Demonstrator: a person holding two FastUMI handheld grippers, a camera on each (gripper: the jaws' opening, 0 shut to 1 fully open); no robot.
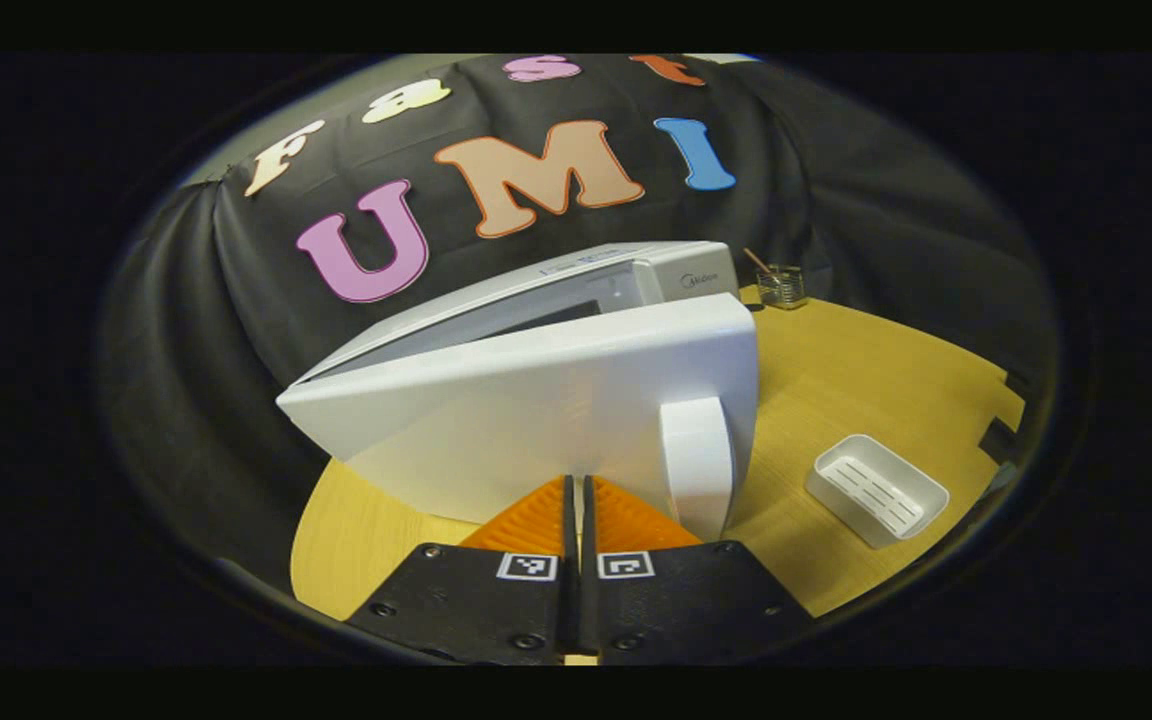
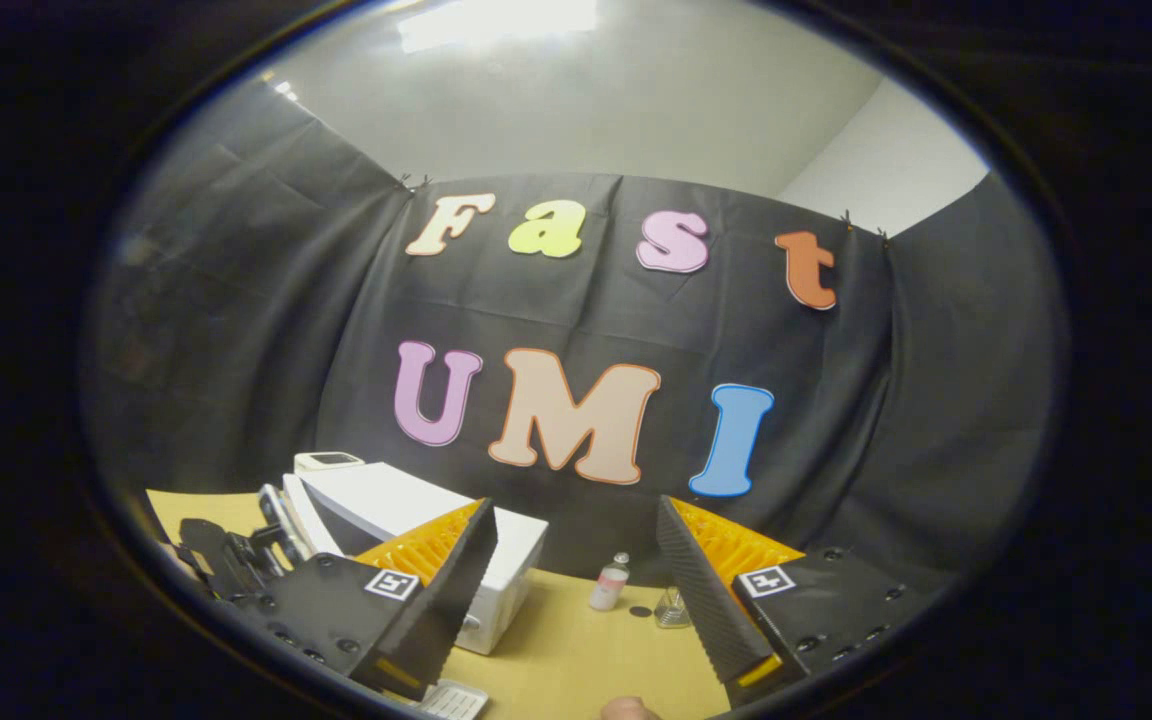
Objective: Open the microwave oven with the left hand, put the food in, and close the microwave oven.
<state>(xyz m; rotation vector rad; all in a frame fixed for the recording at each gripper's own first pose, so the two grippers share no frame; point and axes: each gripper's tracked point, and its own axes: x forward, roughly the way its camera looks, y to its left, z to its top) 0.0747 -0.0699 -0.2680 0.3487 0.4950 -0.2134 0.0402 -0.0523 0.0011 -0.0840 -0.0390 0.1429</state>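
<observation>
Boxy white microwave oven (image 1: 536,400), long axis leftward, handle beside pressed-together left gripper (image 1: 576,490); right gripper (image 2: 576,580) spread apart.

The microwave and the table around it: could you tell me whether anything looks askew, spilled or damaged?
Nothing stands out. The microwave sits on the table with its door slightly ajar, which fits the task. The white tray lies flat and empty, and the glass jar stands upright.
</observation>
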